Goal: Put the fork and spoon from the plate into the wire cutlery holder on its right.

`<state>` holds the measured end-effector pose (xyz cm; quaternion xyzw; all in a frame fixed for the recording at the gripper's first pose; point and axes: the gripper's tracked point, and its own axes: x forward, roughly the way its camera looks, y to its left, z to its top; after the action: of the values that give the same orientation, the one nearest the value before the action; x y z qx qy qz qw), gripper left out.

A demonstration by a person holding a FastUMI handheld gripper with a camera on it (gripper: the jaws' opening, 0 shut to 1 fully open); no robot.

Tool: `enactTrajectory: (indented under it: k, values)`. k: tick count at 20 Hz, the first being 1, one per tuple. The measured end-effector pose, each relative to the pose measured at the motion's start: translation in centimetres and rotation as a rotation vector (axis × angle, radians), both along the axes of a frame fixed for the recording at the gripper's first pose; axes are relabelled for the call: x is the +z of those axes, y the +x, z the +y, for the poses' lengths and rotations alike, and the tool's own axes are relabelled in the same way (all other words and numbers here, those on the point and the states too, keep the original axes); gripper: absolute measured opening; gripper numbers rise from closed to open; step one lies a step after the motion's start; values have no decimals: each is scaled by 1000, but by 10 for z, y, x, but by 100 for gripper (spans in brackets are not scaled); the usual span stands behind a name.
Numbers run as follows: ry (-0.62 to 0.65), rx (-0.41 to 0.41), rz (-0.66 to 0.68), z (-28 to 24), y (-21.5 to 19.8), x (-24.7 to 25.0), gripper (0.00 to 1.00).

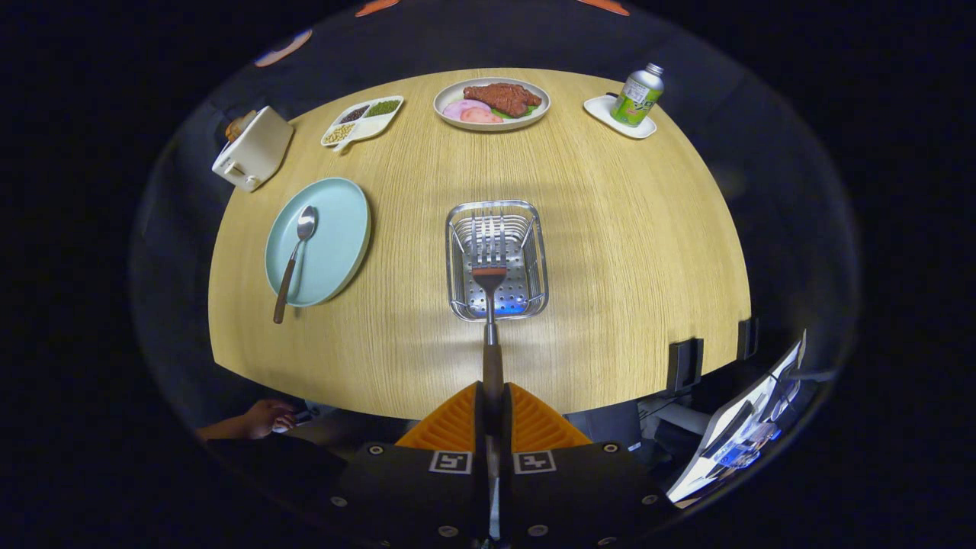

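Steel fork held over the holder, spoon waiting on the plate

Wood-grain table (pixel 610 252) carries everything. On its left side lies the pale blue plate (pixel 335 236), with the spoon (pixel 296 259) resting on it, bowl toward the far side and dark handle running off the near rim. To the right of the plate, in the middle of the table, stands the wire cutlery holder (pixel 534 259). The tongs (pixel 492 412) are clenched on the fork (pixel 489 259) by its wooden handle, both fingers pressing it, and the tines reach out over the holder's open top. Whether the tines touch the basket cannot be told. The fork looks light and stiff, its metal neck likely slippery, so the wooden handle is the sounder place to grip; the same should hold for the spoon, whose overhanging handle end offers room for the fingers
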<state>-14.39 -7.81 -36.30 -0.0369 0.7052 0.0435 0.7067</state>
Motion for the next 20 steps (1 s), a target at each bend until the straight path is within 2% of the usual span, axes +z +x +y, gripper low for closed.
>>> enactTrajectory:
  k: [4,6,11,13,19,20]
  values:
    - [7,104,73,-12,4,1,5]
    - [15,125,113,-13,4,-2,5]
    - [53,64,158,-16,12,-9,6]
    - [101,10,124,-8,26,-6,10]
    - [98,-10,27,-9,50,9,21]
    - [96,-11,2,-8,55,13,26]
